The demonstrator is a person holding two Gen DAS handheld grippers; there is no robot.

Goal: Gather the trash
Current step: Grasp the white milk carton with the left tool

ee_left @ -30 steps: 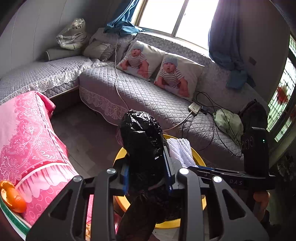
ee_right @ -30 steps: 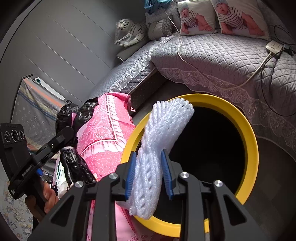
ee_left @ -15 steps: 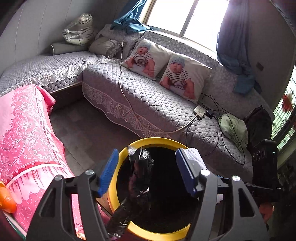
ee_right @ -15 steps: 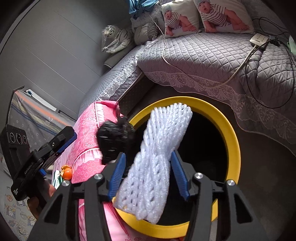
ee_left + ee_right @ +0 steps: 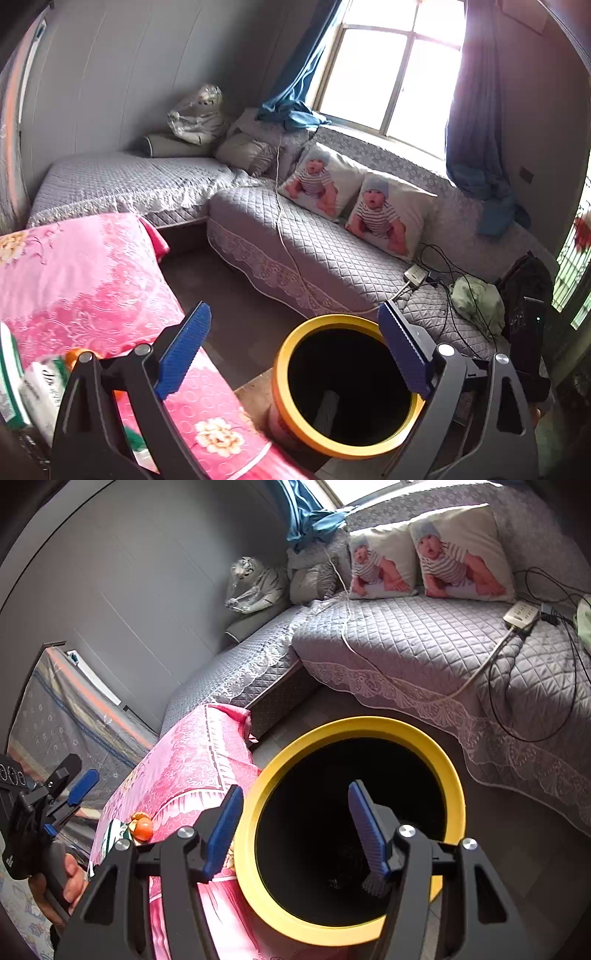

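A round bin with a yellow rim [image 5: 282, 373] stands on the floor beside the pink-covered table. Its inside is dark, and only a pale strip [image 5: 325, 406] shows deep down. My left gripper [image 5: 291, 354] hovers above and short of the bin, its jaws opening wide with nothing between them. My right gripper [image 5: 295, 830] hangs over the bin's mouth [image 5: 456, 786], jaws opening and bare as well. In the right wrist view the left gripper [image 5: 74, 779] is off to the left, held by a hand [image 5: 70, 880]. No black bag or white foam net is in sight.
The table with the pink cloth [image 5: 92, 277] carries tangerines [image 5: 142, 827] and a white packet [image 5: 40, 384]. Behind the bin runs a grey quilted sofa [image 5: 314, 251] with baby-print cushions, a power strip [image 5: 417, 273] and loose cables. Bare floor [image 5: 229, 306] lies between table and sofa.
The left jaws opened and the black bag dropped out of them. The right jaws opened and the white foam net fell away. Both grippers rose, the left one pulling back from the bin.
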